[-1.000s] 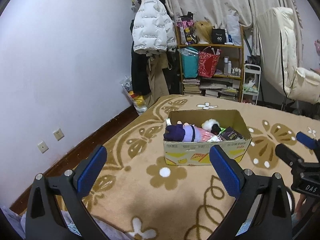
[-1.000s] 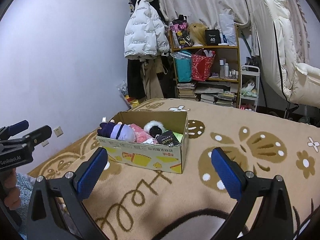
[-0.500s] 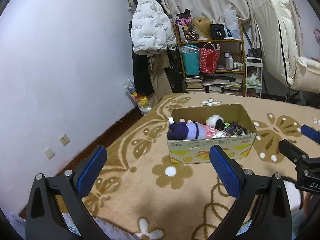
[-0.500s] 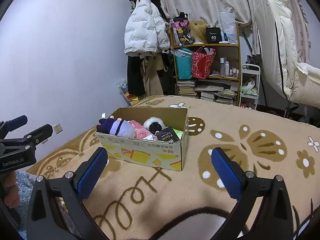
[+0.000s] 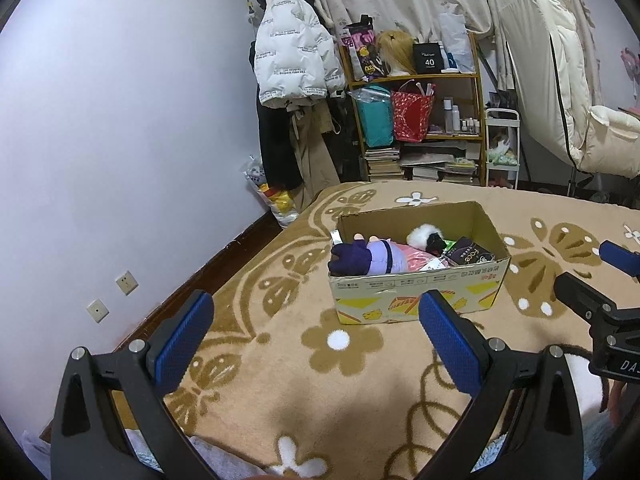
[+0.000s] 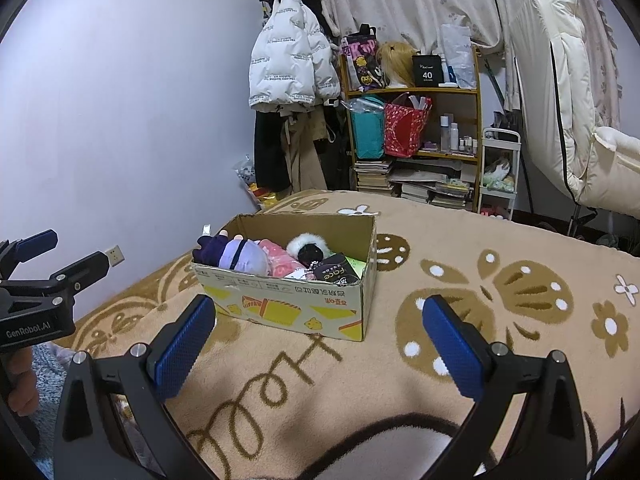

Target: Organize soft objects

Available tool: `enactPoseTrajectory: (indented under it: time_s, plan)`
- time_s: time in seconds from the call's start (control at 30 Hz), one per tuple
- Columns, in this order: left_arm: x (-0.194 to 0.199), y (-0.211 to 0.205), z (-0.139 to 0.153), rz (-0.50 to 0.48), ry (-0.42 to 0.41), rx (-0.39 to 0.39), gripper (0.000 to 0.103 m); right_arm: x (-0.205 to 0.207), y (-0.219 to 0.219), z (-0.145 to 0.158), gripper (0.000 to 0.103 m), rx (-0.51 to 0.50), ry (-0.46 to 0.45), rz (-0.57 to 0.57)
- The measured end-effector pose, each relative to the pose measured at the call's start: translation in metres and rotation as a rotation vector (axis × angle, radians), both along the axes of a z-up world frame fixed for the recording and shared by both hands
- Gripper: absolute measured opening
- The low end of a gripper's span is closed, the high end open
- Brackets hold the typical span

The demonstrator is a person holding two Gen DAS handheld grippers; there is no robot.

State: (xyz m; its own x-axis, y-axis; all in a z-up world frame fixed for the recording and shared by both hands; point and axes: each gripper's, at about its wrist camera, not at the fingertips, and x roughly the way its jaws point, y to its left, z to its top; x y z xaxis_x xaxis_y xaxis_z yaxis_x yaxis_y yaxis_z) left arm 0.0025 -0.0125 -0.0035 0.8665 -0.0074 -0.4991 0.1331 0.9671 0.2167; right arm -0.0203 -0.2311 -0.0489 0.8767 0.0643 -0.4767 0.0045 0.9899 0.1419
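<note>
An open cardboard box (image 5: 416, 292) (image 6: 288, 300) stands on a tan flower-patterned blanket. Inside lie a purple plush doll (image 5: 368, 256) (image 6: 236, 256), a pink soft item (image 6: 280, 264), a white-and-black fluffy toy (image 5: 426, 237) (image 6: 310, 248) and a dark packet marked "Face" (image 5: 468, 254) (image 6: 334, 274). My left gripper (image 5: 316, 336) is open and empty, short of the box's near wall. My right gripper (image 6: 316, 338) is open and empty, near the box's front right corner. Each gripper shows at the edge of the other's view.
The blanket (image 5: 280, 380) (image 6: 500, 320) covers a bed. A purple wall with sockets (image 5: 126, 282) is at the left. Behind stand a shelf (image 5: 424, 128) with bags and books, a coat rack with a white jacket (image 5: 296, 64), a small cart (image 5: 502, 148) and a white chair (image 5: 576, 120).
Both grippers have lifted and drawn back slightly, so the box sits a little lower and farther in both views. Both remain open and empty. The box contents have not moved.
</note>
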Motion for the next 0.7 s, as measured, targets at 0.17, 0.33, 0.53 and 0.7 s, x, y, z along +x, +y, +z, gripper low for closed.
enactPoseTrajectory:
  time_s: [0.17,0.33,0.53,0.7]
  plan:
    - [0.0004,-0.0001,-0.0005,-0.002,0.002,-0.007,0.101,0.0004,0.0001,0.0011,0.103,-0.002,-0.002,-0.002]
    - [0.0007,-0.0005,-0.0007,-0.002,0.002,-0.008,0.101,0.0002,0.0000,0.0002,0.103,-0.002,-0.001,-0.003]
    - [0.0000,-0.0013,-0.0009,-0.005,0.004,-0.006,0.101,0.0002,-0.0006,0.0007,0.103,-0.001,-0.002,-0.001]
    - [-0.0002,-0.0018,-0.0015,-0.006,0.008,-0.006,0.101,0.0002,-0.0014,0.0012,0.103,-0.002,-0.001,-0.001]
